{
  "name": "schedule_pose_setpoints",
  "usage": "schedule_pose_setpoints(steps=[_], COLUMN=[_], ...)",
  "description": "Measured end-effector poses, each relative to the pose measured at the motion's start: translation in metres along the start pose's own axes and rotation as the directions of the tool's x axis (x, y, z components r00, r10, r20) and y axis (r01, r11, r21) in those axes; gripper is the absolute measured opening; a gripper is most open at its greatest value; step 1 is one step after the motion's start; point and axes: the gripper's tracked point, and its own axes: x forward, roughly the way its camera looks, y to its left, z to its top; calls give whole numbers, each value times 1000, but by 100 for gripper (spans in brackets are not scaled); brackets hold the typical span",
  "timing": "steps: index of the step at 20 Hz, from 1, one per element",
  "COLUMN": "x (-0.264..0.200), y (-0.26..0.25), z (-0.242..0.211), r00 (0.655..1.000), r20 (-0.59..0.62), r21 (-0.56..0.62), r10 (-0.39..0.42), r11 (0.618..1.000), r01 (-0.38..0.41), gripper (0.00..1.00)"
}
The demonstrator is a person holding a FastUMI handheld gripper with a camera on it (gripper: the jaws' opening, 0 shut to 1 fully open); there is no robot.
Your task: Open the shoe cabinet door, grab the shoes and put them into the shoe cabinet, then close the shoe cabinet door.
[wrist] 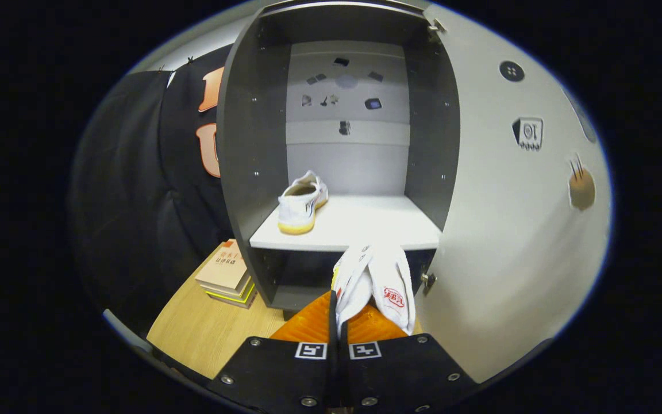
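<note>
A light wooden worktop [204,328] carries a dark grey shoe cabinet [250,144], its pale grey door [509,230] swung open to the right. One white canvas shoe with a yellow sole [302,204] sits at the left of the white shelf [377,227], leaving open room to its right. The gripper [339,322] fingers are clamped on a second white shoe [380,282], just before the shelf's front edge. A stack of books [226,276] lies left of the cabinet.

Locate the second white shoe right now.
In the gripper view, the second white shoe is pinched between the gripper fingers, just below the cabinet shelf's front edge, right of the shelved shoe.
</note>
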Motion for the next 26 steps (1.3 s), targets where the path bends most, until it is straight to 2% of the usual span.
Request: schedule_pose_setpoints(steps=[7, 14, 22, 26], x=[67, 160, 242, 248], y=[-11, -28, -44, -36], z=[71, 114, 100, 85], r00=[1000, 999, 992, 988], r20=[14, -14, -130, -156], r21=[-77, -112, -194, -132], r10=[11, 30, -1, 18], r11=[997, 993, 981, 991], r01=[-10, -32, -24, -39], gripper=[0, 0, 0, 1])
